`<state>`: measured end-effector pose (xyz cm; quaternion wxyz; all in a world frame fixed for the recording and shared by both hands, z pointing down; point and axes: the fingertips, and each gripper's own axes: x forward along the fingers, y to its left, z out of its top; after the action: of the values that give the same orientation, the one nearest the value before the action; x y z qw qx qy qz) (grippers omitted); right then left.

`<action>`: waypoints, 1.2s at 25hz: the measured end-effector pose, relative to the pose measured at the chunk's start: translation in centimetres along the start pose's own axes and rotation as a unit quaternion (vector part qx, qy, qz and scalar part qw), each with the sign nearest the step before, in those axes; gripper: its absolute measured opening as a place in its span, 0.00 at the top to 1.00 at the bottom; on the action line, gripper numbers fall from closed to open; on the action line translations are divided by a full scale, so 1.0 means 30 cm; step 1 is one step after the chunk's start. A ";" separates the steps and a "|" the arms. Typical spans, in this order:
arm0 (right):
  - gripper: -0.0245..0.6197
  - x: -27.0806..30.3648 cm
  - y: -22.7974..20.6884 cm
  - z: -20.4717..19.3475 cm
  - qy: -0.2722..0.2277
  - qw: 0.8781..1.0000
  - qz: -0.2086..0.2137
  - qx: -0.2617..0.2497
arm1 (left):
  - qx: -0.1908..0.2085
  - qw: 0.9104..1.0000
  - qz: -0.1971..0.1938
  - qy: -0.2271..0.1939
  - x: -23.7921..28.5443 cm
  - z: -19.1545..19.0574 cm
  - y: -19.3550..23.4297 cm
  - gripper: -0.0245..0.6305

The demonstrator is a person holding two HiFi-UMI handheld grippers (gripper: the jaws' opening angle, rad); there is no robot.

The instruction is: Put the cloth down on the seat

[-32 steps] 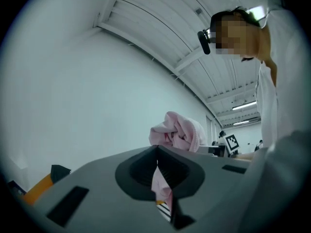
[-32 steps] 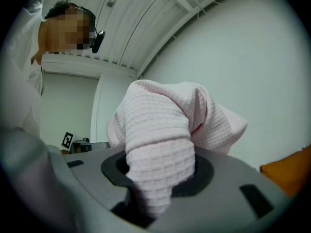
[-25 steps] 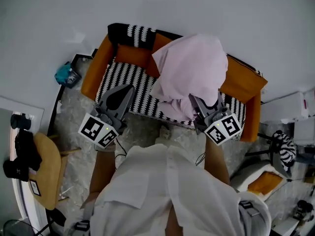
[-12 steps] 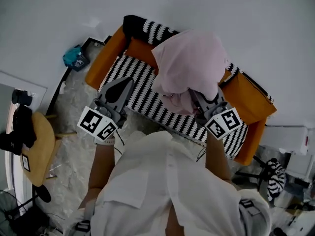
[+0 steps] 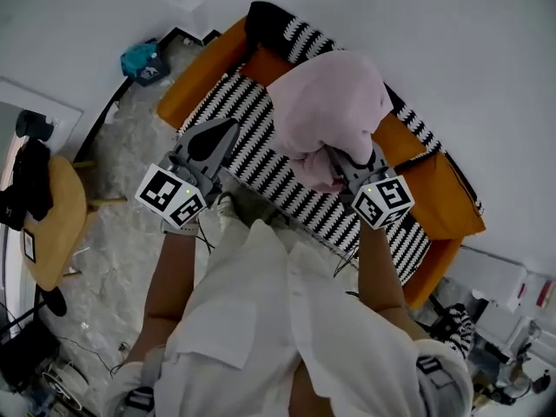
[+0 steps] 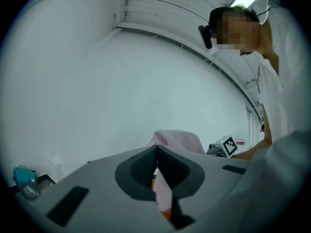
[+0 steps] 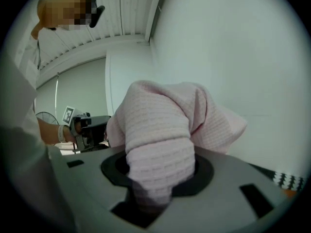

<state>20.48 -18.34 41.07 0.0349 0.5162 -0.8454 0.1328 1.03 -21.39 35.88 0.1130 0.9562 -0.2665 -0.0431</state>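
Note:
A bunched pink waffle cloth [image 5: 334, 111] hangs in the air over the black-and-white striped seat [image 5: 248, 142] of an orange armchair. My right gripper [image 5: 345, 162] is shut on the cloth's lower fold, and the cloth hides its fingertips. In the right gripper view the cloth [image 7: 165, 130] fills the space between the jaws of the right gripper [image 7: 158, 183] and rises above them. My left gripper [image 5: 224, 130] hovers over the seat's left part, shut with nothing in it. In the left gripper view the left gripper [image 6: 156, 152] has its tips touching, with the cloth [image 6: 177, 139] beyond them.
The chair's orange arms [image 5: 204, 72] flank the seat, with a striped cushion [image 5: 295, 33] at the back. A teal object [image 5: 142, 59] lies on the floor by the wall. A round wooden stool [image 5: 56, 224] with a black item stands at the left.
The head view has swung, so the chair now lies on a diagonal. Both grippers have shifted slightly over the seat. The right one still holds the cloth.

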 end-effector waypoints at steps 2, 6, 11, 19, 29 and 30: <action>0.69 0.077 -0.006 -0.066 0.027 1.000 0.008 0.005 | -0.005 1.000 0.009 0.005 -0.005 -0.031 0.050 0.94; 0.69 0.231 -0.023 -0.229 0.090 0.996 0.020 0.012 | -0.027 0.999 0.027 0.016 -0.015 -0.111 0.145 0.94; 0.69 0.388 -0.058 -0.455 0.178 0.983 0.027 0.024 | -0.044 0.998 0.039 0.032 -0.024 -0.207 0.215 0.94; 0.68 0.535 -0.104 -0.752 0.296 0.954 0.017 0.041 | -0.061 0.995 0.045 0.058 -0.039 -0.309 0.260 0.94; 0.65 0.622 -0.089 -0.924 0.379 0.925 0.011 0.029 | -0.082 0.993 0.049 0.074 -0.066 -0.373 0.293 0.94; 0.61 0.628 -0.089 -0.933 0.383 0.923 0.008 0.031 | -0.083 0.993 0.049 0.075 -0.068 -0.376 0.295 0.94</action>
<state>11.88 -28.47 72.19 0.3389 0.4198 -0.7674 0.3465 -3.53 -25.52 48.99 0.2138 0.9298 -0.2994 0.0121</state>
